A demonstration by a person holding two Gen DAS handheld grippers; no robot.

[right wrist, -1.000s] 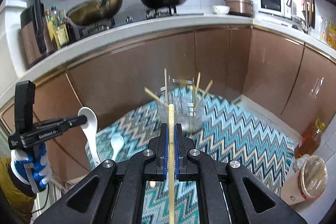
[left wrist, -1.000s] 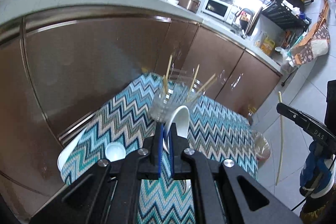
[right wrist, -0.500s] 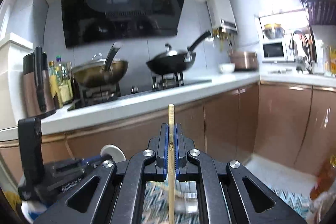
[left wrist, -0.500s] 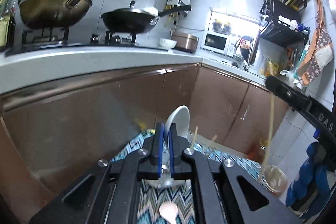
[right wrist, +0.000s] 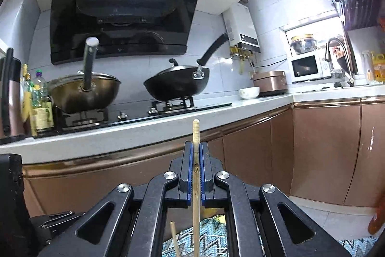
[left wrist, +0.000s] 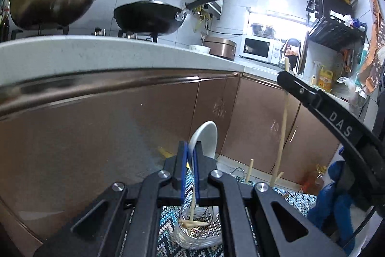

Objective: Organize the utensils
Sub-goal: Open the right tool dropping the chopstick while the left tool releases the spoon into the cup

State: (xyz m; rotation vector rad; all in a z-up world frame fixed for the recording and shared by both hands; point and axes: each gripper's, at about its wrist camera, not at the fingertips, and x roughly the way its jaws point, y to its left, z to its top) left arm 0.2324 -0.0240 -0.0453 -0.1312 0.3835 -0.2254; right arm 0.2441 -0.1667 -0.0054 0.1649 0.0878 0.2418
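With both tools loaded and poised above the clear glass holder (left wrist: 192,233), roughly midway through the sorting, as a judgement. Left gripper (left wrist: 190,155) clenched on the handle of a white ceramic soup spoon (left wrist: 207,136), bowl end standing up at 12 o'clock above the blue pads. Right gripper (left wrist: 286,78) clamped on a long pale wooden chopstick (left wrist: 284,117), seen from the left wrist view hanging almost upright at 2 o'clock, lower end reaching toward the holder's mouth; in the right wrist view the same chopstick (right wrist: 196,136) pinched between the blue pads of the right gripper (right wrist: 196,153), tip rising to 12 o'clock. Done already: several wooden chopsticks (left wrist: 250,170) standing or leaning in the glass holder, which sits on the blue-and-white zigzag cloth of the tabletop (left wrist: 296,201) at 6 o'clock. Left to do: lowering the held chopstick in among the others, then finding a place for the spoon, whether in this holder or elsewhere cannot be told. Any further loose utensils on the cloth hidden beneath the gripper bodies. Beyond, at 11 o'clock, a brass-coloured wok (right wrist: 84,93) and a black frying pan (right wrist: 178,83) on the stove, no part of the job.
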